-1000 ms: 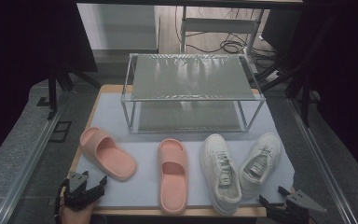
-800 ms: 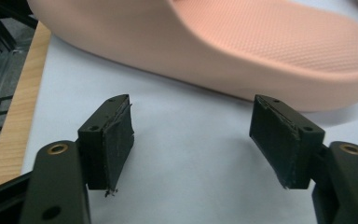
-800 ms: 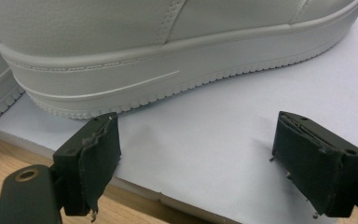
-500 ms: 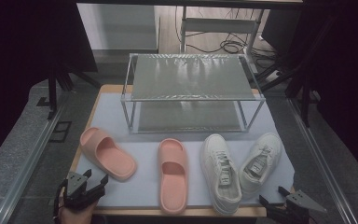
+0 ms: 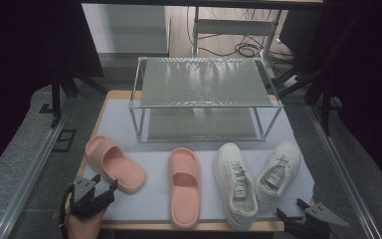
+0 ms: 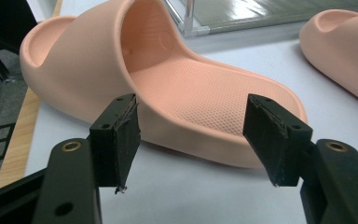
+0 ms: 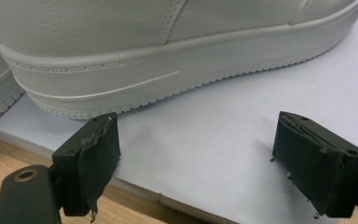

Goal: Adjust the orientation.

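The left pink slide [image 5: 113, 168] is lying at an angle in front of the wire rack [image 5: 204, 99], off its left corner, heel turned toward the left gripper [image 5: 98, 188]. That gripper is hovering just short of the heel, its jaws spread but just now narrowing with nothing between them, probably sizing up the heel rim. Right of the rack's front, the right gripper [image 5: 298, 211] is waiting beside the white sneaker [image 7: 168, 51], jaws spread wide.

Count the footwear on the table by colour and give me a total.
Pink slides: 2, left pink slide and right pink slide
White sneakers: 2, left white sneaker and right white sneaker
Total: 4
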